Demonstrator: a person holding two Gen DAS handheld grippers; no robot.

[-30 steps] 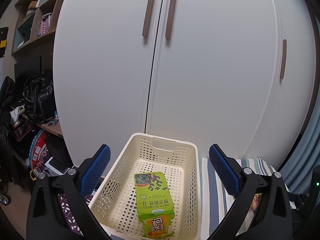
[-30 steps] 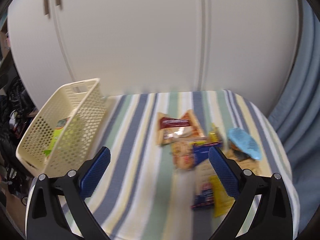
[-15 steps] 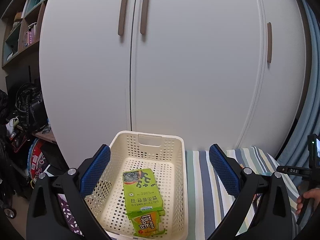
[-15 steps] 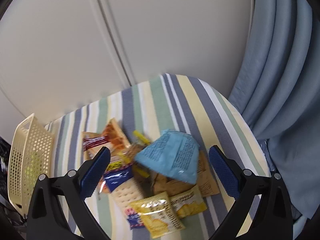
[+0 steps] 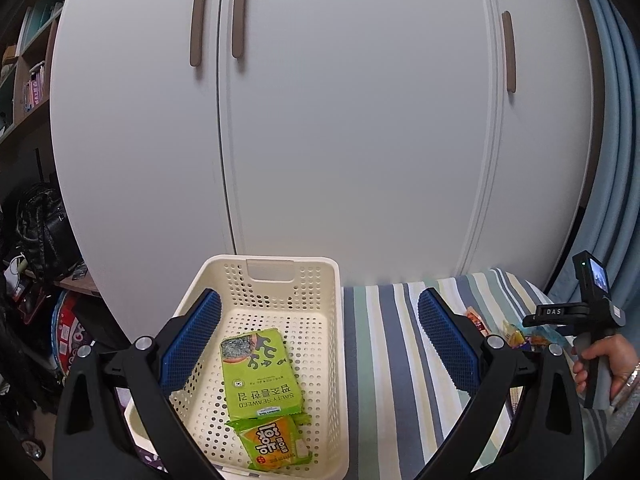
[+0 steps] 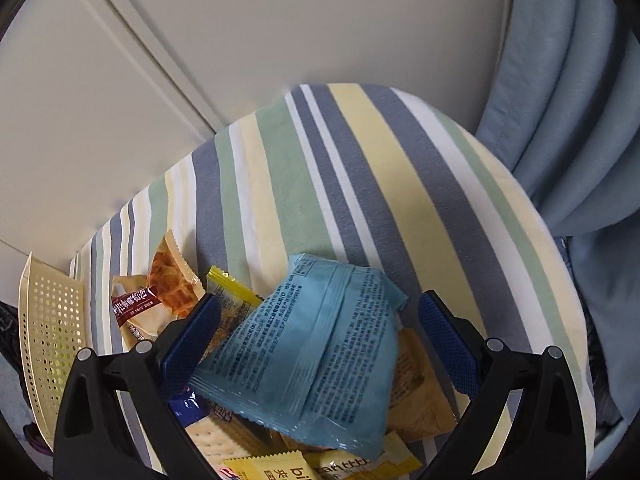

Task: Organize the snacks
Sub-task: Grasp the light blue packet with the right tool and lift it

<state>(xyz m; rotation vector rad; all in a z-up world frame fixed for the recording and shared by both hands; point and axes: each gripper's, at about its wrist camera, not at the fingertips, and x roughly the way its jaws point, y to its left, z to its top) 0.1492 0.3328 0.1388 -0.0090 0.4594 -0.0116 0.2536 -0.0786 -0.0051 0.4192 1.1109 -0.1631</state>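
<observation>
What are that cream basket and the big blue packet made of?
The basket looks like moulded plastic: matt, rigid, punched with rows of holes. The blue packet seems to be thin plastic film, slightly glossy and crinkled, with a sealed seam.

My left gripper has two black, angular plastic arms, each ending in a long blue pad with a fine dotted grip texture. A round silver screw sits on each arm just behind its pad, and a second one further out. My right gripper is built the same. Seen from the left one, its black handle bears the white letters "DAS", with a small lit screen above. My right hand wears a silvery bracelet at the wrist.
</observation>
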